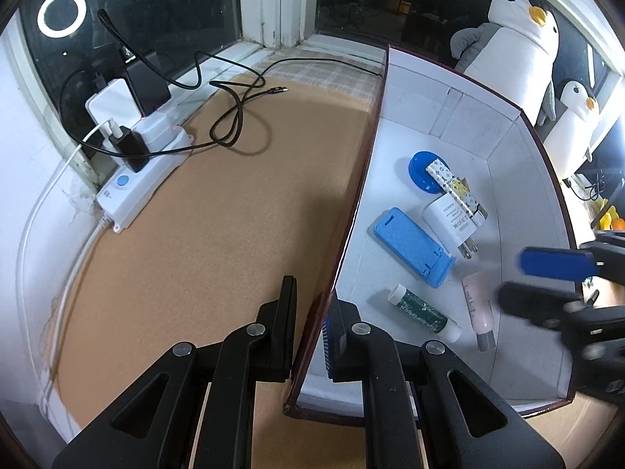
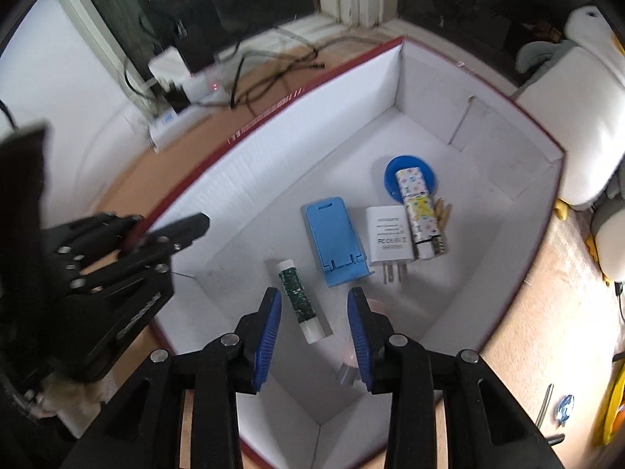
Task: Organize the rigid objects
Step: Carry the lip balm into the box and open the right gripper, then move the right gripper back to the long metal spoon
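On a tan cork-topped surface [image 1: 218,211] under a dark window, the left gripper [image 1: 310,328] pinches the white box's wall [image 1: 347,234], while the right gripper [image 2: 314,332] hangs open, empty, above the pink tube [image 1: 479,308] lying inside beside the lip balm [image 2: 299,299].

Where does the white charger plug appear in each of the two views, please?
Left wrist view: the white charger plug lies right of centre on the box floor, prongs toward the camera.
Right wrist view: the plug lies just right of centre, prongs toward the camera.
Shared landmark: the blue phone stand lies immediately to its left in both views.
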### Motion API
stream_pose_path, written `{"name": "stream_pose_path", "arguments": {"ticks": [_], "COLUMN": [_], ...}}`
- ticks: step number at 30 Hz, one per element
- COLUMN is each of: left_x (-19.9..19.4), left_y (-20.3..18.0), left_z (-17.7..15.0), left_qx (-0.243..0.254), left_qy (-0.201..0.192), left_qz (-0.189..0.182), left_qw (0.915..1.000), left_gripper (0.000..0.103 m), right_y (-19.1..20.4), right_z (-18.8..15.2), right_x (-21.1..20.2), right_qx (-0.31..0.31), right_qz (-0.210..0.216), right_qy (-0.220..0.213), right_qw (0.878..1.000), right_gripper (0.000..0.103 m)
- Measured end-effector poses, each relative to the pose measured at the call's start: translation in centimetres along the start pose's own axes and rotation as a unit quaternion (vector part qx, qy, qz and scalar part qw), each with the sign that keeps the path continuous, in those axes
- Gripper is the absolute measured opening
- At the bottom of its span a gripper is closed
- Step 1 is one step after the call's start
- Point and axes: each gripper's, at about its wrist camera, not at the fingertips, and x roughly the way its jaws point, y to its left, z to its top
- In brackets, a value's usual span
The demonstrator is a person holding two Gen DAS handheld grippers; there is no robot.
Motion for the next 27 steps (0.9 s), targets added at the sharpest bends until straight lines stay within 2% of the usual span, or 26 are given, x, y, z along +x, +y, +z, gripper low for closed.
{"name": "stream_pose_path", "arguments": {"ticks": [4,7,11,16,19,22,27], "left_x": [-0.5,-0.8,-1.1,-1.3,-1.5,-1.6,-1.9], "left_y": [-0.1,-0.2,-0.5,-0.6,-0.5,-0.5,-0.5], "left_z": [-0.2,-0.3,-0.4,-0.5,-0.6,-0.7,-0.8], "left_qx": [-0.001,0.000,0.003,-0.001,-0.008,-0.009,-0.012], "left_qy": [0.001,0.000,0.000,0.001,0.001,-0.001,-0.002], "left_qz": [0.006,0.010,0.016,0.025,0.030,0.037,0.042], "left_qw": [1.0000,0.9999,0.9999,0.9997,0.9995,0.9993,0.9991], "left_gripper": [0.012,0.017,0.017,0.017,0.028,0.029,0.029], "right_y": [-1.7,-4.3,-7.6,-12.5,-15.1,-17.2,-21.1], "right_z": [-2.1,-4.3,-7.6,-11.9,-14.6,-17.1,-20.9], "right_x": [-2.7,-5.1,-7.2,-9.0,-9.3,-9.3,-8.3], "right_qx": [0.029,0.061,0.093,0.141,0.172,0.190,0.205], "right_qz": [0.010,0.014,-0.004,-0.038,-0.049,-0.056,-0.093], "right_qy": [-0.031,-0.054,-0.065,-0.056,-0.050,-0.042,-0.013], "right_qw": [0.999,0.997,0.994,0.988,0.983,0.979,0.974], "right_gripper": [0.032,0.032,0.032,0.032,0.032,0.032,0.032]}}
